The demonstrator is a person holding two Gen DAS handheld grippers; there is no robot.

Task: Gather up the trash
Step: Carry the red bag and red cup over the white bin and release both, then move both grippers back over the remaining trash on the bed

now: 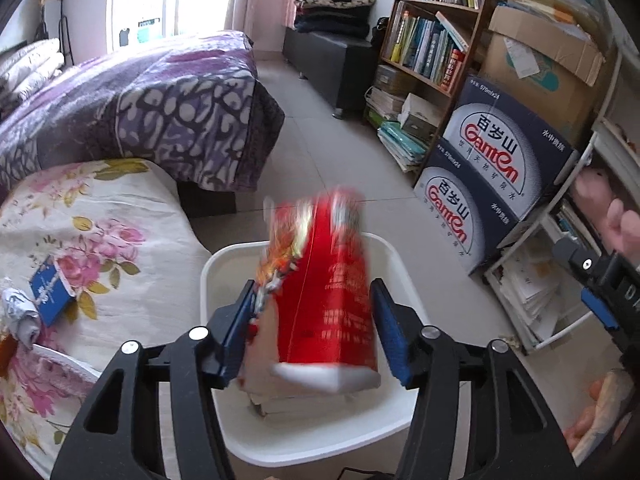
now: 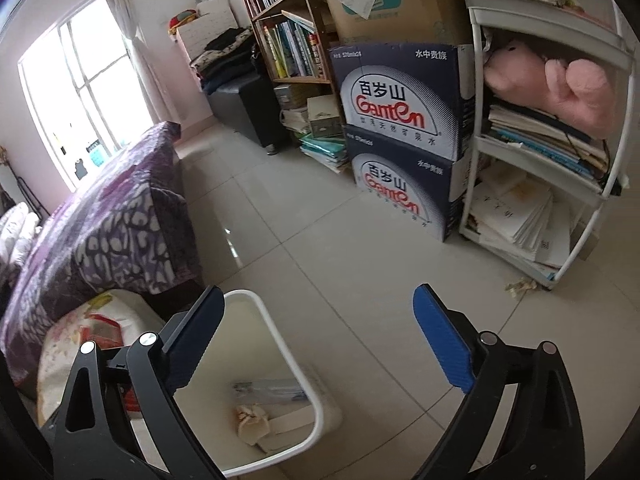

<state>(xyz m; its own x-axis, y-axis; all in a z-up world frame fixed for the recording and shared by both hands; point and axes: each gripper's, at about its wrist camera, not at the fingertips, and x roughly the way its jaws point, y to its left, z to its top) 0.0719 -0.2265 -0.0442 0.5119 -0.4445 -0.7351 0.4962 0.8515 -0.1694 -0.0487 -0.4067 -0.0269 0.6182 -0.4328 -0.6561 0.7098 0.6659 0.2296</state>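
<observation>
The red carton (image 1: 328, 288) is a tall box with white print down its side and a bright orange-and-white picture on its left face; it is blurred, so the lettering cannot be read. It stands upright between the blue pads of the left tool (image 1: 316, 328), directly above the open white bin (image 1: 224, 256). The left pad touches the picture side; the right pad sits just beside the red side, and whether it presses the carton cannot be told through the blur.

At the far left a flowered cushion (image 1: 100, 232) carries a small blue booklet (image 1: 50, 294) and a crumpled grey wrapper (image 1: 22, 314). Behind it is the bed with a purple patterned blanket (image 1: 160, 104). The bin stands on the tiled floor (image 2: 320, 240) just beside the cushion; in the right wrist view it holds crumpled paper (image 2: 252, 420) and a flat clear wrapper (image 2: 272, 390).

The right tool (image 2: 320, 340) hangs spread wide and empty, its left finger over the bin's rim. Further right stand a bookshelf (image 1: 432, 40), two stacked blue water boxes (image 2: 400, 140) and a white rack (image 2: 560, 160) with a pink plush toy (image 2: 560, 84). A paper scrap (image 2: 520, 285) lies on the floor at the rack's foot.
</observation>
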